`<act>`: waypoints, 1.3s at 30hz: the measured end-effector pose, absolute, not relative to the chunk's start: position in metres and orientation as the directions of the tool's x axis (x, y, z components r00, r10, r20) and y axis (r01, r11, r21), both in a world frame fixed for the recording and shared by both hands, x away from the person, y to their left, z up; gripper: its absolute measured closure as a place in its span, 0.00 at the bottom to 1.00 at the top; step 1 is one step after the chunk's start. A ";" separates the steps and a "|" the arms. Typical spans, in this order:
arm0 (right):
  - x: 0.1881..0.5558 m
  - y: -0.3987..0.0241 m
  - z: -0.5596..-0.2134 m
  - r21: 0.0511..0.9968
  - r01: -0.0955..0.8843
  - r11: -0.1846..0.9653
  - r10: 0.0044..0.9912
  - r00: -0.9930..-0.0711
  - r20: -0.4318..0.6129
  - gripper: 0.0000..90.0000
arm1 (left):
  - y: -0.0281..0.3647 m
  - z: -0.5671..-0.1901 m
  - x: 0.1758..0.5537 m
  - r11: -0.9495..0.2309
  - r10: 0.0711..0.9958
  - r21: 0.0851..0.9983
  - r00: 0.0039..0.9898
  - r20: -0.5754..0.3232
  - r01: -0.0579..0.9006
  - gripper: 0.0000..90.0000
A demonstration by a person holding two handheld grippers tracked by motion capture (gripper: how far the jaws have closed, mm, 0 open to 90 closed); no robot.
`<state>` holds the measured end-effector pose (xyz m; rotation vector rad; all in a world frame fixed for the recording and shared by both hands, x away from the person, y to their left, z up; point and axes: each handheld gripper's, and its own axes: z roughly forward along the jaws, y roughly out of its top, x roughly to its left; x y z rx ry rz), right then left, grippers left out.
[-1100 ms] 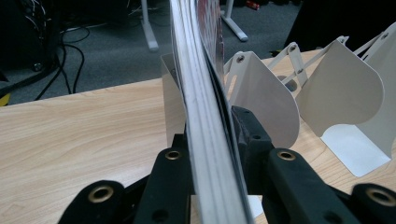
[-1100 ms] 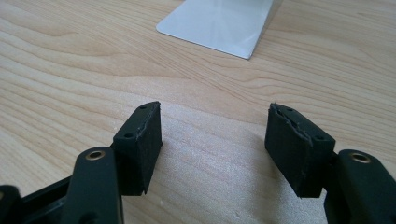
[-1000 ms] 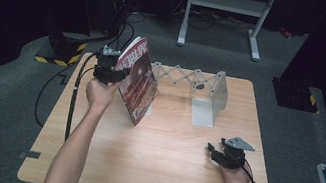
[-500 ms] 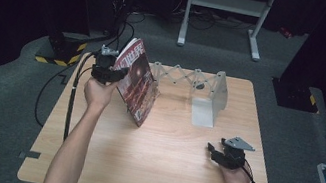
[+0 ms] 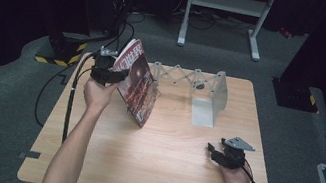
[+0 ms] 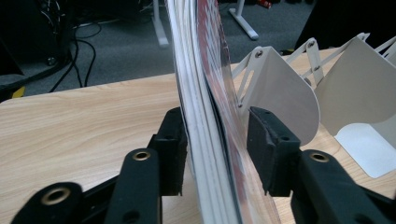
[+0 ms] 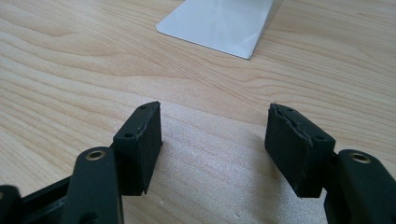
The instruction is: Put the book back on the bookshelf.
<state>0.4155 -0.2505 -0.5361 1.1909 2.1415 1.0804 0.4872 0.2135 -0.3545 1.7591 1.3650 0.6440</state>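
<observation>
The left black two-jaw tool (image 5: pixel 112 73) was held up at about ten o'clock on the desk, on a long, straight bare forearm. Its jaws had just been opening and stood a little apart. The right black two-jaw tool (image 5: pixel 215 151) rested low at four o'clock in the right hand (image 5: pixel 236 176), jaws spread wide, pointing toward ten o'clock.

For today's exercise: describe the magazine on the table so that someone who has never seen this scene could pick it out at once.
On the wooden table, look to the far left end of the white accordion-style rack. There the magazine stands tilted on its edge, between the jaws of the left hand-held gripper. Its glossy dark red cover is the one colourful thing among white metal and black tools.
</observation>
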 end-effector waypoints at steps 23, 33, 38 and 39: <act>0.415 -0.250 -0.536 0.809 0.494 0.318 0.854 -0.520 -0.018 0.41 | 0.221 -0.345 0.471 -0.101 0.947 0.866 0.313 -0.067 0.490 0.51; 0.415 -0.250 -0.536 0.810 0.494 0.317 0.854 -0.519 -0.018 0.41 | 0.229 -0.341 0.462 -0.084 0.945 0.881 0.318 -0.077 0.465 0.50; 0.415 -0.250 -0.536 0.810 0.493 0.316 0.855 -0.519 -0.018 0.41 | 0.235 -0.340 0.458 -0.081 0.948 0.881 0.310 -0.077 0.466 0.50; 0.415 -0.250 -0.536 0.810 0.494 0.317 0.855 -0.519 -0.018 0.41 | 0.236 -0.340 0.457 -0.079 0.948 0.883 0.309 -0.078 0.464 0.50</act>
